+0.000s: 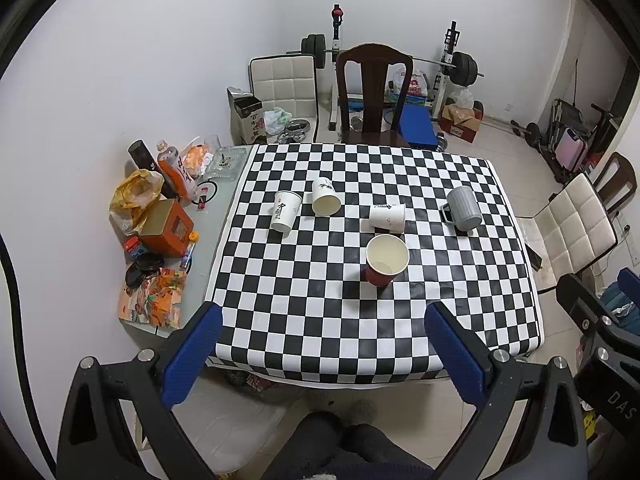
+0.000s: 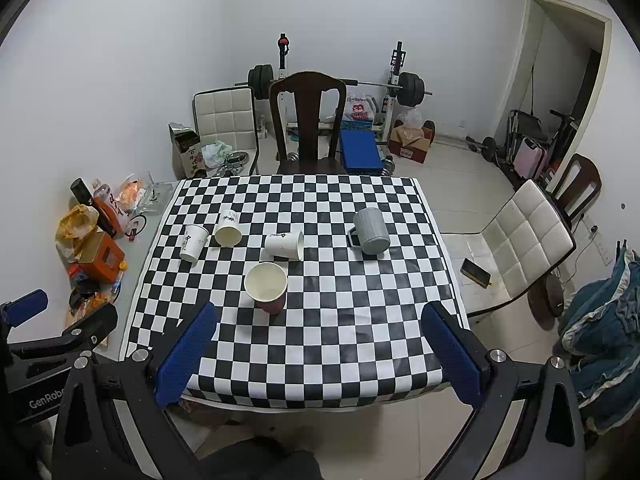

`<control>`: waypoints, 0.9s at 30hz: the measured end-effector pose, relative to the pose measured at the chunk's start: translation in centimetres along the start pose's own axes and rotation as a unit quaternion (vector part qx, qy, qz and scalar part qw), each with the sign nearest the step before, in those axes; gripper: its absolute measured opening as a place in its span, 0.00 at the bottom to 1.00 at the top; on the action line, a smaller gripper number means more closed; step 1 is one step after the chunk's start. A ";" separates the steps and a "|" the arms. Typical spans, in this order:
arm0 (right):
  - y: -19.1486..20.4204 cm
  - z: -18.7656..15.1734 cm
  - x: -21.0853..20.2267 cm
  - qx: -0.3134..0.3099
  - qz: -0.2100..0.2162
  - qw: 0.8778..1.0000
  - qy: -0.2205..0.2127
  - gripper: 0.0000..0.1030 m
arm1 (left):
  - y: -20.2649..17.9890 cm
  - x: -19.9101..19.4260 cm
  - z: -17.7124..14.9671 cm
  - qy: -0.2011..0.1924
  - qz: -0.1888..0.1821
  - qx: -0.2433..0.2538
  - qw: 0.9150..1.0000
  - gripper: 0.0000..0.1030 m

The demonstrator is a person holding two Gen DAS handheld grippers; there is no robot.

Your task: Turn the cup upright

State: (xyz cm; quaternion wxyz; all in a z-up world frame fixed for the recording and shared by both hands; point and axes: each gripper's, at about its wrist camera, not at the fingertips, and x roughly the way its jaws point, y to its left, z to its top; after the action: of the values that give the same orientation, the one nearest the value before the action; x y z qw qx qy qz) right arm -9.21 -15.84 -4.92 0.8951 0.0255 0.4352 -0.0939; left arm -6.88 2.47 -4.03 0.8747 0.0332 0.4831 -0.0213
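A red paper cup (image 1: 386,262) (image 2: 267,286) stands upright mid-table. A white paper cup (image 1: 387,217) (image 2: 285,245) lies on its side behind it. A second white cup (image 1: 325,197) (image 2: 228,229) stands upright at the left. A third white cup (image 1: 285,212) (image 2: 193,242) stands upside down beside it. A grey mug (image 1: 464,208) (image 2: 372,231) stands upside down at the right. My left gripper (image 1: 322,320) and right gripper (image 2: 320,320) are both open and empty, held high in front of the table's near edge.
The checkered cloth (image 1: 360,340) (image 2: 320,360) covers the table. Boxes, bags and bottles (image 1: 160,220) (image 2: 92,248) crowd the bare left strip. A dark wooden chair (image 1: 374,92) (image 2: 308,120) stands behind the table. A white chair with a phone (image 2: 476,271) stands at the right.
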 end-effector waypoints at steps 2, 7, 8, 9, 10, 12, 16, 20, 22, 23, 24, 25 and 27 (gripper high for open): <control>0.0 0.0 0.0 0.001 -0.001 1.000 0.000 1.00 | 0.0 -0.1 0.0 0.000 0.000 -0.002 1.000 1.00; 0.0 -0.1 0.0 0.002 -0.001 1.000 0.000 1.00 | 0.0 0.0 -0.1 0.000 -0.001 -0.002 1.000 1.00; 0.0 -0.1 0.0 0.002 -0.001 1.000 0.000 1.00 | 0.1 -0.1 -0.1 0.000 -0.001 -0.002 1.000 1.00; 0.0 -0.1 -0.1 0.002 -0.002 1.000 -0.001 1.00 | 0.1 -0.1 -0.1 -0.001 -0.001 -0.001 1.000 1.00; 0.0 -0.1 0.0 0.002 -0.002 1.000 -0.001 1.00 | 0.1 -0.1 -0.1 -0.001 -0.001 -0.002 1.000 1.00; 0.1 -0.1 0.0 0.003 -0.002 1.000 -0.001 1.00 | 0.2 -0.1 -0.2 -0.001 0.000 -0.004 1.000 1.00; 0.1 -0.2 -0.2 0.003 -0.001 1.000 -0.001 1.00 | 0.3 -0.1 -0.2 -0.001 0.000 -0.003 1.000 1.00; 0.0 -0.4 -0.6 0.002 0.001 1.000 0.000 1.00 | 0.3 -0.3 -0.2 -0.002 0.000 -0.003 1.000 1.00; -0.1 -0.5 -0.7 0.002 0.003 1.000 0.001 1.00 | 0.2 -0.2 -0.1 -0.002 0.001 -0.005 1.000 1.00; -0.1 -0.5 -0.9 0.003 0.003 1.000 -0.001 1.00 | 0.2 -0.2 -0.2 -0.003 0.001 -0.004 1.000 1.00; -0.1 -0.5 -0.8 0.002 0.002 1.000 0.000 1.00 | 0.3 -0.3 -0.2 -0.005 0.002 -0.004 1.000 1.00; -0.1 -0.5 -0.6 0.003 0.003 1.000 0.001 1.00 | 0.4 -0.4 -0.2 -0.005 0.002 -0.005 1.000 1.00; -0.1 -0.5 -0.6 0.002 0.002 1.000 0.000 1.00 | 0.4 -0.4 -0.2 -0.005 0.001 -0.005 1.000 1.00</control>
State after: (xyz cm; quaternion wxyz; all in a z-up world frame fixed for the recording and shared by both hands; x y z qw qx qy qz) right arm -9.96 -15.79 -4.73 0.8952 0.0283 0.4351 -0.0928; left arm -7.22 2.93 -3.78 0.8772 0.0297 0.4789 -0.0181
